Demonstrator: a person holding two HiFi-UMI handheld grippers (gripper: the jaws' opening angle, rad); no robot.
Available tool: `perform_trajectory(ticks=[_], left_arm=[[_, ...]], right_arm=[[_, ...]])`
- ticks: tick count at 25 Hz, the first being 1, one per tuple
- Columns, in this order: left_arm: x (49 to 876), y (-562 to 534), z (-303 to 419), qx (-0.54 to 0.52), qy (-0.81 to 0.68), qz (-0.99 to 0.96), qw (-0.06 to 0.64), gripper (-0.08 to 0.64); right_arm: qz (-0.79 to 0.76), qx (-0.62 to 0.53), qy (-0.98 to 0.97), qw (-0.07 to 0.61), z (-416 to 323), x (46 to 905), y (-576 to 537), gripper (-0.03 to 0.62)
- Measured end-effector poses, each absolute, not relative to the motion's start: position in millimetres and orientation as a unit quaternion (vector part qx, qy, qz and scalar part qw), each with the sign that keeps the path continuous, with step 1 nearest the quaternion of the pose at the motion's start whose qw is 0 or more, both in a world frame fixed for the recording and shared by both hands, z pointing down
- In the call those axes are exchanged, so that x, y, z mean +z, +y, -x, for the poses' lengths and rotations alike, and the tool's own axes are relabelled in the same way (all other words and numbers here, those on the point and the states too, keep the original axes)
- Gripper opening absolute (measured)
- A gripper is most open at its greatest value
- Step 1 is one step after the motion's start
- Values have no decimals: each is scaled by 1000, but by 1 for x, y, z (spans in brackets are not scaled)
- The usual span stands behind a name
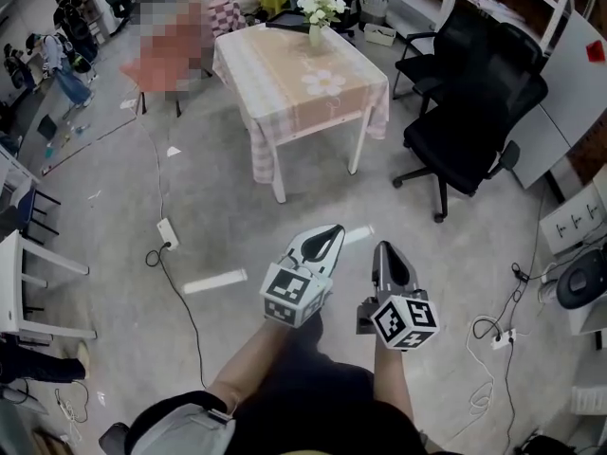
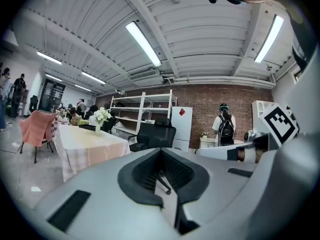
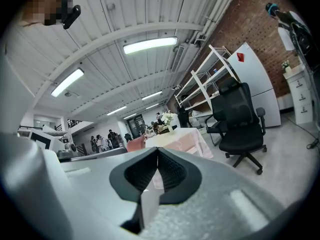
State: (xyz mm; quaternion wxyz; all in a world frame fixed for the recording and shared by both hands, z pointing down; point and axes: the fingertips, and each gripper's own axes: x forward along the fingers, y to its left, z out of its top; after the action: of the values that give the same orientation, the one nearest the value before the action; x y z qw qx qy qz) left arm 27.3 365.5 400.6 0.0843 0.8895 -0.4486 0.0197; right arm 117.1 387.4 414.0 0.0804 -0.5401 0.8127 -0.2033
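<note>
left gripper (image 1: 331,232) and right gripper (image 1: 384,248) both closed on nothing, well short of the table (image 1: 285,79) at twelve o'clock; its vase (image 1: 316,35) looks light, tippy, breakable: best grasped low.

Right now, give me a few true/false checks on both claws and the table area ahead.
1. The left claw and the right claw are both shut with nothing between them. True.
2. The vase of white flowers lies tipped over on the floor. False: it stands upright on the table, near its far edge.
3. The left claw touches the table. False: both claws hang over the floor, apart from the table.
4. Black office chairs stand to the right of the table. True.
5. A white power strip lies on the floor, left of the claws. True.
</note>
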Motion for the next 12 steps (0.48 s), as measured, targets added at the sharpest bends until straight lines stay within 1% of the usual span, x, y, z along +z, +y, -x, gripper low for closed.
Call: perform_trajectory(ticks=[12], left_arm=[[397, 272, -29, 14, -434, -895, 98, 6]], right_arm=[[544, -213, 809, 64, -110, 411, 287, 2]])
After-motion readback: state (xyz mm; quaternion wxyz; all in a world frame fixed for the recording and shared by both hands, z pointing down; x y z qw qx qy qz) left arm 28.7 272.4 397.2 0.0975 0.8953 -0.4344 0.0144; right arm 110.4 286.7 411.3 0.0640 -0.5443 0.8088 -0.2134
